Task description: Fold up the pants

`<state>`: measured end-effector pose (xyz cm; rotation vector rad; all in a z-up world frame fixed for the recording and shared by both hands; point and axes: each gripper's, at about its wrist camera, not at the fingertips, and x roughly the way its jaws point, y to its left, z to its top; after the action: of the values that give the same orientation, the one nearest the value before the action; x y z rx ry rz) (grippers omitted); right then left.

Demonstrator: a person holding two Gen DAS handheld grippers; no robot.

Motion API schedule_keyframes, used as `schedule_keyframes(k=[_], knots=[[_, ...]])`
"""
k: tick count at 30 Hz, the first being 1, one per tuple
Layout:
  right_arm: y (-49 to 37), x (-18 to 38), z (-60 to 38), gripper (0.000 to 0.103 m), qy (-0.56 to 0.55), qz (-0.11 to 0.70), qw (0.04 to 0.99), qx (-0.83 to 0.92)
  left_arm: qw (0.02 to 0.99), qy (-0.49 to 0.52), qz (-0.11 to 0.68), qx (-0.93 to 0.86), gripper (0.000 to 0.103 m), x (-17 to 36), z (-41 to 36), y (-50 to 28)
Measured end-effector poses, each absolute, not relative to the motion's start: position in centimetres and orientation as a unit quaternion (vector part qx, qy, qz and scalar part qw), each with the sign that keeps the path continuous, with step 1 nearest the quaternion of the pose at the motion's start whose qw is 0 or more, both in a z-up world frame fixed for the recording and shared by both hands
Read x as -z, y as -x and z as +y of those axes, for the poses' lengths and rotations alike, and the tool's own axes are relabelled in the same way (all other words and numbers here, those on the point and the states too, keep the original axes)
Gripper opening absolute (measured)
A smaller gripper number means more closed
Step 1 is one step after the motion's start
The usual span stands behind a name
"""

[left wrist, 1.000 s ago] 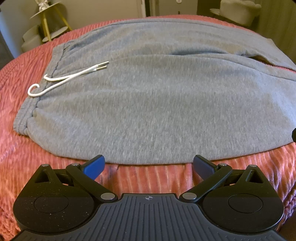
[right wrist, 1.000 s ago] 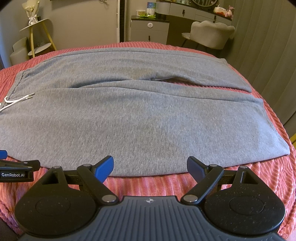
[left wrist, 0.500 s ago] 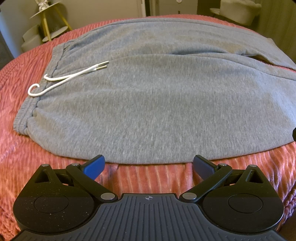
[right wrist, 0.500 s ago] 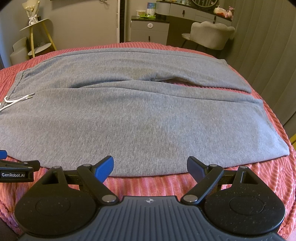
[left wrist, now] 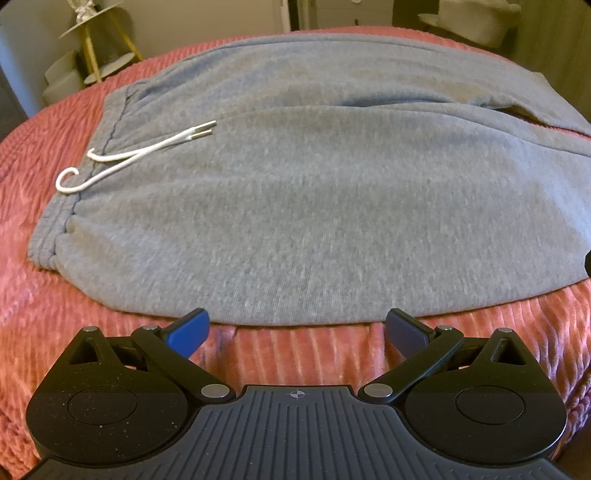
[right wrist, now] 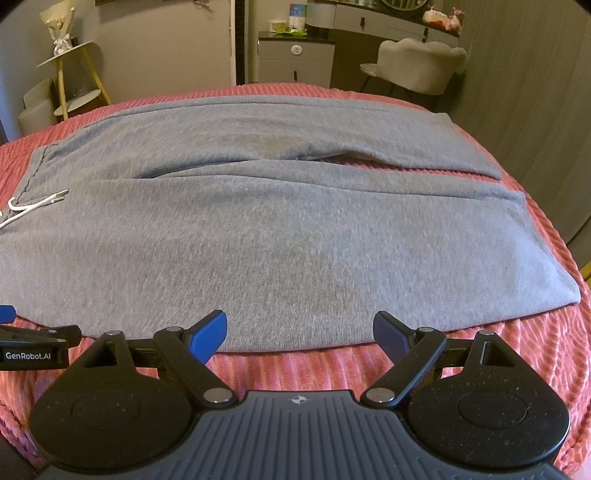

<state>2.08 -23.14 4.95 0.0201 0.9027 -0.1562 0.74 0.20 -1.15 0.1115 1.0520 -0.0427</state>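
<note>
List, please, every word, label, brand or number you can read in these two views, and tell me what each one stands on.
"GenRobot.AI": white letters on the side of the left gripper, seen at the left edge of the right wrist view.
The box or carton on the cabinet at the back carries print, too small and blurred to read.
Nothing legible on the grey pants, the drawstring or the red bedspread.

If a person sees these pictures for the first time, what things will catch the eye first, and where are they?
First come the grey sweatpants, spread flat and unfolded across the pink ribbed bedspread, waistband at the left and leg ends at the right. Next is the white drawstring, lying loose on the cloth near the waistband. At the bottom of each view, the left gripper and right gripper stand open at the near edge of the pants.
</note>
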Motion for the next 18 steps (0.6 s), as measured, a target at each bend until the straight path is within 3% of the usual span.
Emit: schedule_keyframes(k=[12, 18], knots=[[-2.2, -4.9, -23.3, 0.087, -0.015, 0.44, 0.895, 0.076, 0.864, -0.054, 0.5, 0.014, 0.103, -0.4, 0.0, -0.3], [-2.6, -4.6, -25.5, 0.087, -0.086, 0.44, 0.892, 0.052, 0.881, -0.062, 0.468, -0.035, 0.103, -3.9, -1.0, -2.1]])
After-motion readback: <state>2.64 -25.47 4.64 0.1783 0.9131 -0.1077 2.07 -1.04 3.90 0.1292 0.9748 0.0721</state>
